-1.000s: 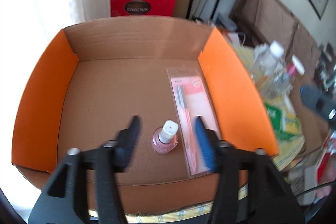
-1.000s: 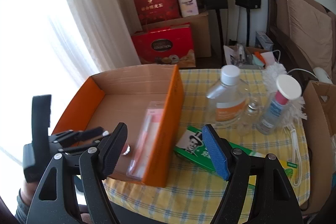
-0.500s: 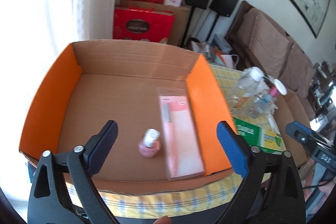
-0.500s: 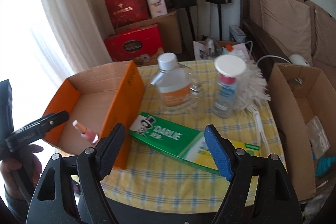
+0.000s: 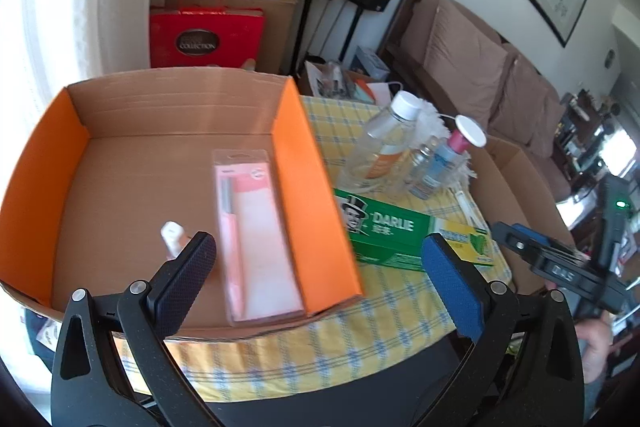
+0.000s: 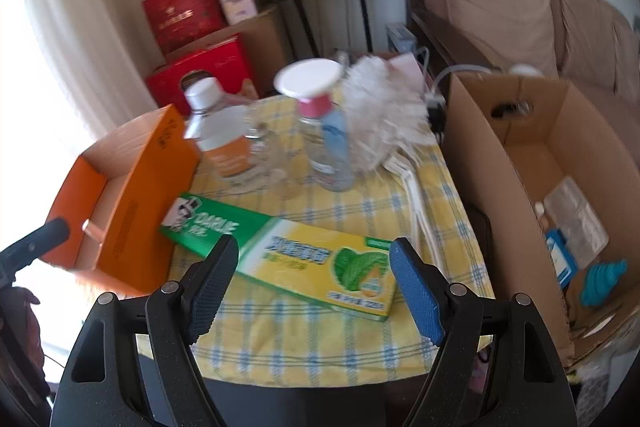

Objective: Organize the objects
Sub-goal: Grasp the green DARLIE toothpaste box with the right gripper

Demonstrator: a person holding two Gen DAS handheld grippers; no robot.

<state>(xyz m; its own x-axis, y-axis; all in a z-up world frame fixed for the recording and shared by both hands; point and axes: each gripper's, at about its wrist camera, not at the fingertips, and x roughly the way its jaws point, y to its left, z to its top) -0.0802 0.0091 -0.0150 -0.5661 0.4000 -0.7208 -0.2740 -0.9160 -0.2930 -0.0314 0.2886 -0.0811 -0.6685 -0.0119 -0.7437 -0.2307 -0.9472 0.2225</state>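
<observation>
The toothpaste box (image 6: 280,251) lies flat on the checked tablecloth (image 6: 328,343) beside the orange-walled box (image 6: 148,195), probably light, stiff and smooth-sided, best pinched across its narrow width by the spread, empty right gripper (image 6: 314,287), while the left gripper (image 5: 320,283) is opening, empty.

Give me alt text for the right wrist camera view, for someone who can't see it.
An open, empty right hand-held gripper hovers over a green and yellow toothpaste box lying on a yellow checked tablecloth. Behind the box stand clear bottles and a white brush, with an orange tray to the left and an open cardboard box to the right.
</observation>
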